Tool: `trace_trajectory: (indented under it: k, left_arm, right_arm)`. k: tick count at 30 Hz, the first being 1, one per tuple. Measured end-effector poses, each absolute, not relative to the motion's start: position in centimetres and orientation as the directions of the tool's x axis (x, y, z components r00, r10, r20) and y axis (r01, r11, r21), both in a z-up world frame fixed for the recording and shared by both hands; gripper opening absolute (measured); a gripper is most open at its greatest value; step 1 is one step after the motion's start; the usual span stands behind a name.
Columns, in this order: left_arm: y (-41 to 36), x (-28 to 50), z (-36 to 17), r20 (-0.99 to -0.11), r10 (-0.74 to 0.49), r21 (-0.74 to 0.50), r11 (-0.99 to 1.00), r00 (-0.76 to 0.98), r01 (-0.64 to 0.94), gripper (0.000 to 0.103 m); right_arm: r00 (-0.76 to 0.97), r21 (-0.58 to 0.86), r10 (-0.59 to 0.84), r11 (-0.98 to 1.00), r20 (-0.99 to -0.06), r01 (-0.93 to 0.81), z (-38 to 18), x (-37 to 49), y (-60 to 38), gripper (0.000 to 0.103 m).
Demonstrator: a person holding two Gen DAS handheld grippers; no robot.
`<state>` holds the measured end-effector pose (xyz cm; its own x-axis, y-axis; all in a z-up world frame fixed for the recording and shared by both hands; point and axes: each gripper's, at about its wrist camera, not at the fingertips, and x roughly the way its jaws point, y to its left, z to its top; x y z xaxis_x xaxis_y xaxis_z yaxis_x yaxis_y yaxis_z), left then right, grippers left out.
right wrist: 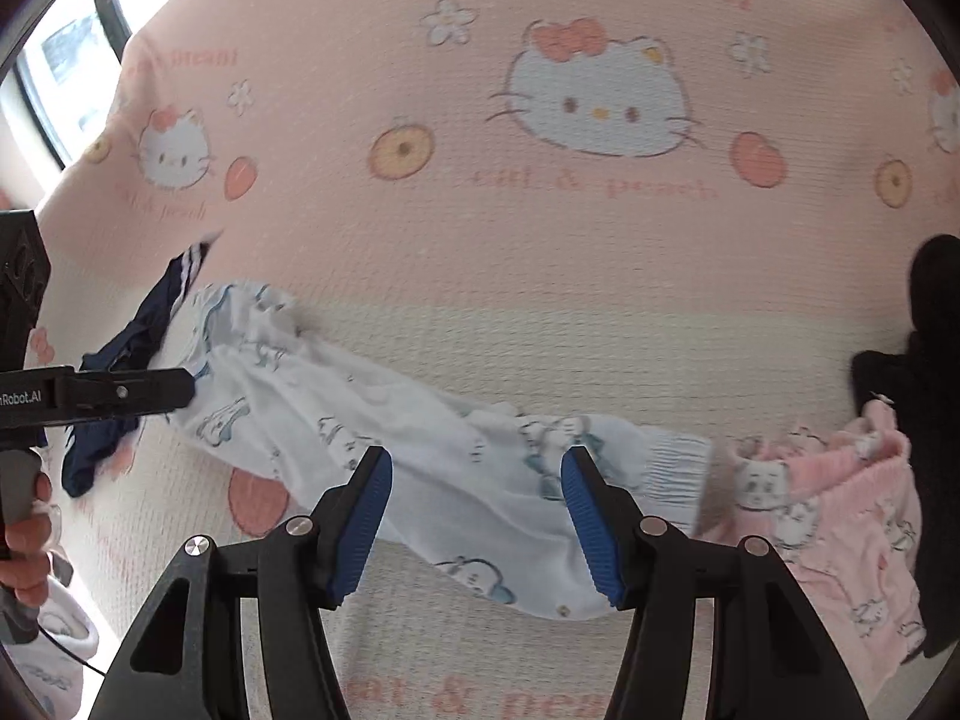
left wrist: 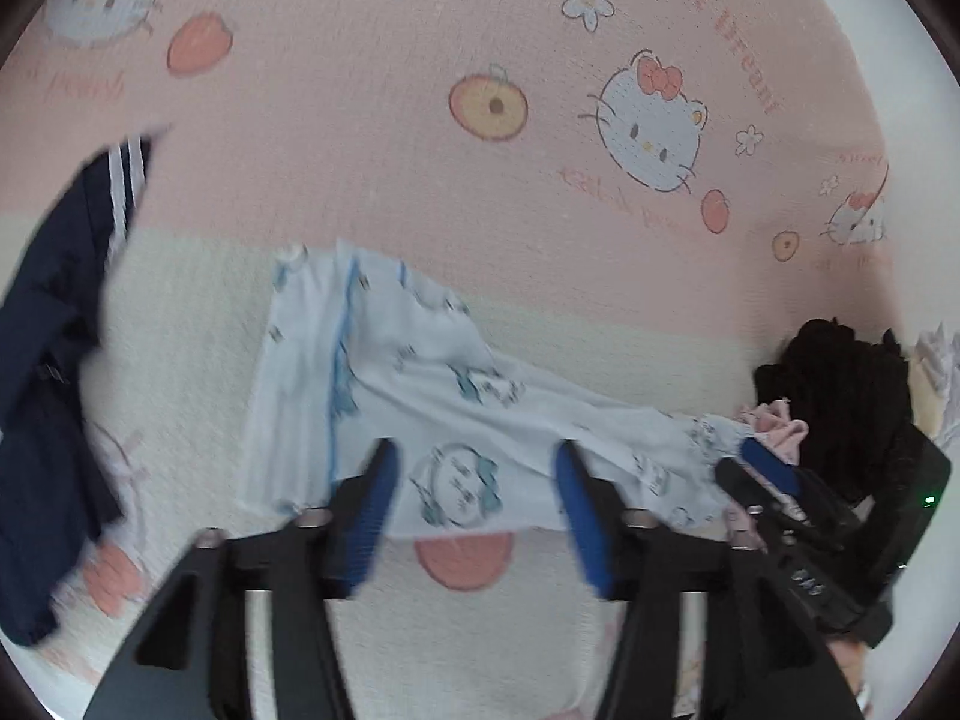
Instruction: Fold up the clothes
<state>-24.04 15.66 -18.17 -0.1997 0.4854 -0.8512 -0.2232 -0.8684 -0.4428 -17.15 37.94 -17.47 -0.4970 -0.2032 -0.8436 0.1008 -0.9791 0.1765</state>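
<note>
1. The left gripper [left wrist: 475, 450] has its blue-padded jaws spread wide, with nothing clamped between them. It hangs over the near hem of the pale-blue printed garment [left wrist: 420, 360].
2. The right gripper [right wrist: 477, 456] is also wide apart and empty. It sits over the same garment, close to the ribbed cuff [right wrist: 678, 468].
3. The garment lies in a long strip across the cream band of the bed cover [left wrist: 420, 120], well in from the cover's side edges. The near edge of the cover is out of frame.
4. I judge the cloth thin, light and limp. It will sag and slide, and layers may part if only the top one is pinched.
5. The firmest holds look to be the cuff and the hem corners, where the cloth is thicker.
6. A blue seam runs along the garment's left part, with a flap beside it. Whether the garment is already doubled over, or is trousers or a top, I cannot tell. Blur softens both views.
7. Just right of the cuff a pink printed garment [right wrist: 840, 510] lies bunched, with a black garment [left wrist: 840, 372] behind it. Both are cut off by the frame.
8. Toward the cover's left edge lies a navy garment [left wrist: 42, 360] with white stripes, crumpled. Part of it is hidden behind the left tool, whose handle a hand [right wrist: 24, 540] grips.
</note>
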Motion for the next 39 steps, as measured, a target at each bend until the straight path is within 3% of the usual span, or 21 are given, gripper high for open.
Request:
trace_trajectory:
  k: [6,12,16,26,28,34,39]
  left_arm:
    - [15.4,-23.2,-20.0,-0.844,0.513,-0.504,-0.858,-0.154,-0.096,0.064]
    - [14.5,-22.0,-21.4,-0.81,0.569,-0.58,-0.812,-0.141,0.06,0.064]
    - [15.8,-21.1,-21.9,-0.786,0.605,-0.615,-0.786,-0.125,0.065,0.064]
    - [18.3,-22.7,-23.2,-0.811,0.562,-0.573,-0.819,-0.162,0.025,0.064]
    - [19.0,-22.7,-23.0,-0.831,0.528,-0.531,-0.847,-0.175,-0.029,0.054]
    - [19.7,-22.2,-22.8,-0.878,0.431,-0.42,-0.902,-0.209,-0.094,0.036]
    - [19.6,-22.1,-22.7,-0.903,0.381,-0.361,-0.924,-0.201,-0.128,0.033]
  right_arm:
    - [-0.473,0.256,-0.248,-0.965,-0.845,0.05,-18.1,-17.6,38.1,0.058]
    - [-0.46,0.249,-0.255,-0.966,-0.85,0.074,-18.7,-18.3,37.5,0.058]
    - [-0.451,0.245,-0.259,-0.965,-0.854,0.091,-19.1,-18.7,37.1,0.058]
    - [-0.436,0.169,-0.234,-0.969,-0.869,0.182,-20.7,-20.3,35.8,0.058]
    - [-0.428,0.166,-0.236,-0.966,-0.872,0.196,-21.1,-20.4,35.7,0.058]
    - [-0.47,0.079,-0.151,-0.982,-0.87,0.17,-21.7,-20.3,35.5,0.019]
    - [-0.49,0.087,-0.097,-0.995,-0.867,0.043,-22.4,-21.4,37.1,0.014]
